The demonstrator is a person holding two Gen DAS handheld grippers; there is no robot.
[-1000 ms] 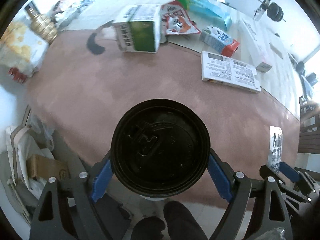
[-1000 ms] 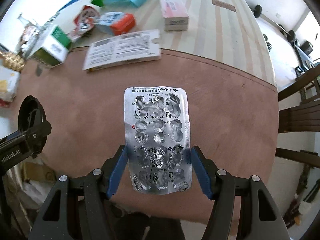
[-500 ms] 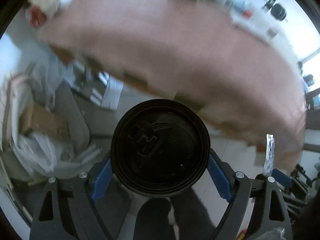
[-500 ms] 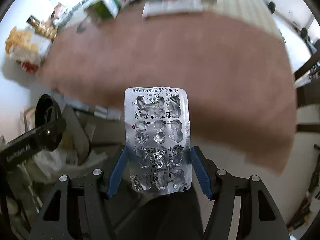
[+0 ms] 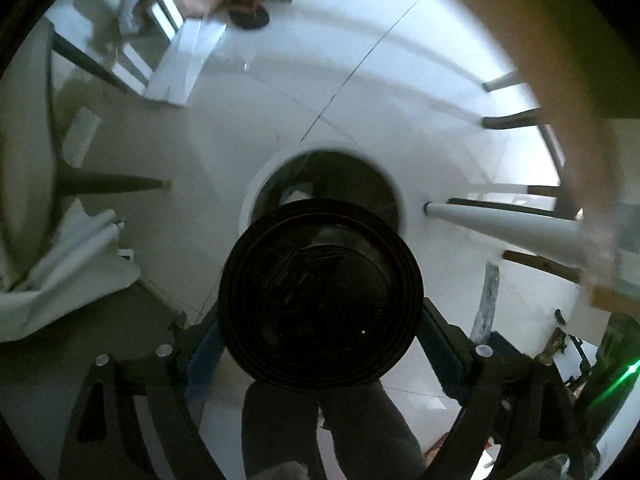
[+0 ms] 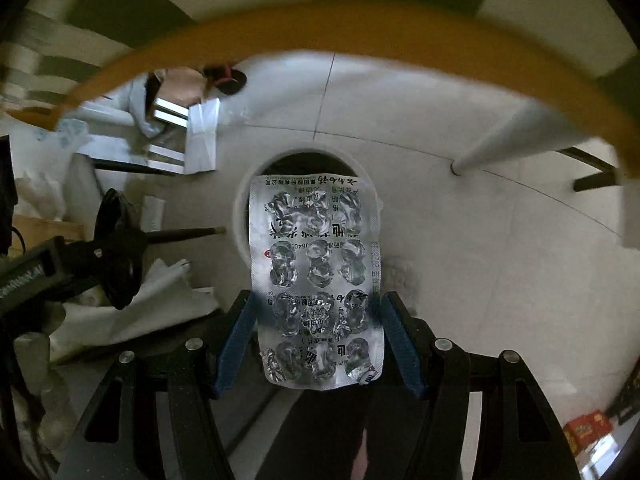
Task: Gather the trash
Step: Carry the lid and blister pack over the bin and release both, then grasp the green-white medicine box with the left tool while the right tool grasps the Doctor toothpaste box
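Observation:
My left gripper (image 5: 320, 336) is shut on a black round cup lid (image 5: 320, 296), held flat toward the camera. Just beyond it on the floor stands a white round trash bin (image 5: 256, 184) with a dark inside. My right gripper (image 6: 318, 336) is shut on an empty silver pill blister pack (image 6: 316, 280), held upright over the same white bin (image 6: 240, 216). In the right wrist view the left gripper with the lid (image 6: 116, 256) shows edge-on at the left, beside the bin.
Both views look down at a white tiled floor under the table. The table's tan edge (image 6: 360, 28) arcs overhead. White table legs (image 5: 500, 224) and dark chair legs (image 5: 112, 184) stand around the bin. White bags and a box (image 6: 120, 312) lie at the left.
Both grippers have swung down from above the table top to below its edge, still holding the lid and the blister pack. The bin has come into view under them.

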